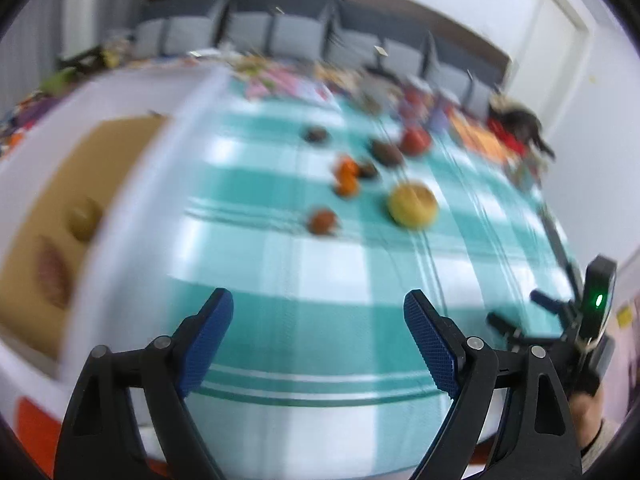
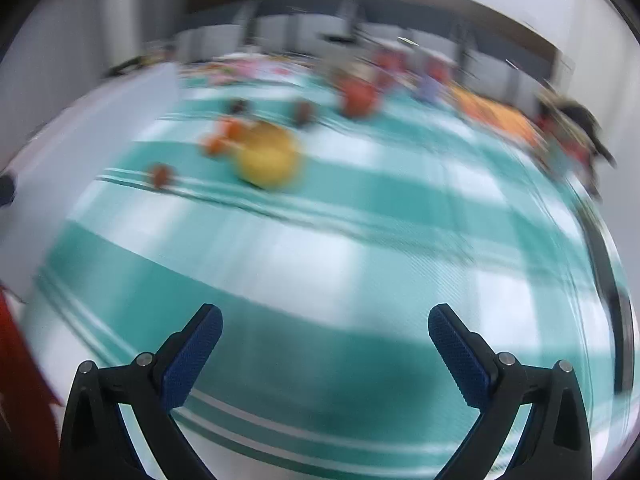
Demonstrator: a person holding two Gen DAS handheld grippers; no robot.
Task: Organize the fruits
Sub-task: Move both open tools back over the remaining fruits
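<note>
A teal-and-white checked cloth (image 1: 320, 264) covered the table, with a row of grey chairs (image 1: 288, 32) blurred behind it. At the cloth's left edge sat a white tray (image 1: 132, 216) with a tan floor, holding two brownish fruits (image 1: 82, 220). The rest of the fruit lay loose on the cloth well ahead of both grippers: a yellow fruit (image 1: 412, 205), a red one (image 1: 416, 141) farther back, a dark brown one (image 1: 386, 152), an orange cluster (image 1: 346, 176) and a small reddish one (image 1: 322, 222) nearest the camera. The left gripper (image 1: 318, 308) hung above the cloth with jaws spread wide and nothing between them. The right gripper (image 2: 325, 320) did likewise, jaws apart and empty; both views were smeared by motion blur.
</note>
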